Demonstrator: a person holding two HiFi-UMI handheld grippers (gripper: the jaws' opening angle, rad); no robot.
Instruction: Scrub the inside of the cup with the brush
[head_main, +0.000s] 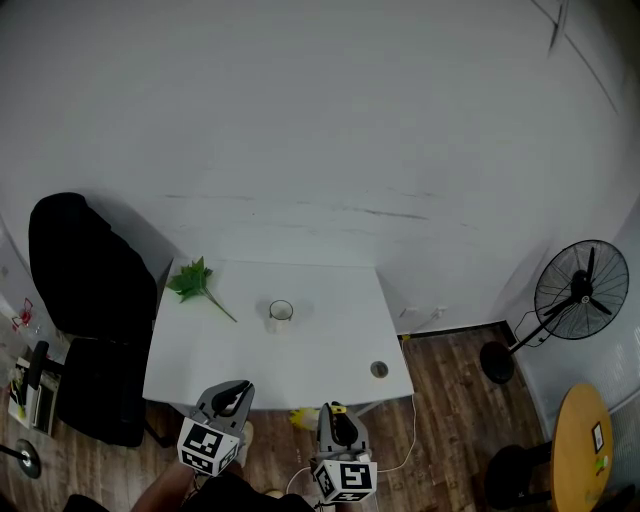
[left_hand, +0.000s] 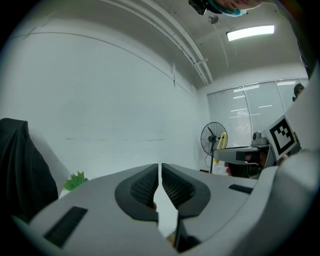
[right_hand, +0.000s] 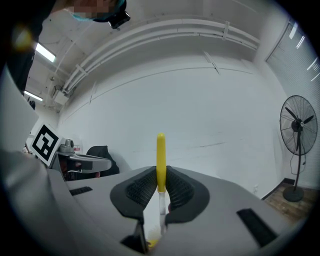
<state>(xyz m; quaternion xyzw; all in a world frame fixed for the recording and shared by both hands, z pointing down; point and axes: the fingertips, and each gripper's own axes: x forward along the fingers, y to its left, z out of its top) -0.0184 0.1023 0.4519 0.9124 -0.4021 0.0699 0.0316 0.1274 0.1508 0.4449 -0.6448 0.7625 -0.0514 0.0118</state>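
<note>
A small clear glass cup (head_main: 281, 312) stands upright near the middle of the white table (head_main: 330, 340). Both grippers hover in front of the table's near edge, well short of the cup. My right gripper (head_main: 334, 412) (right_hand: 160, 176) is shut on the brush, whose yellow handle (right_hand: 160, 155) sticks out past the jaws. The brush's yellow head (head_main: 303, 418) shows beside that gripper in the head view. My left gripper (head_main: 236, 390) (left_hand: 160, 172) is shut, with nothing between its ribbed pads. The left gripper view shows the right gripper (left_hand: 248, 154) with the yellow brush handle (left_hand: 221, 140).
A green leafy sprig (head_main: 196, 282) (left_hand: 75, 181) lies at the table's far left. A small round object (head_main: 379, 369) sits near the front right corner. A black chair (head_main: 85, 300) stands left of the table, a standing fan (head_main: 580, 292) to the right, a round wooden table (head_main: 590, 450) beyond.
</note>
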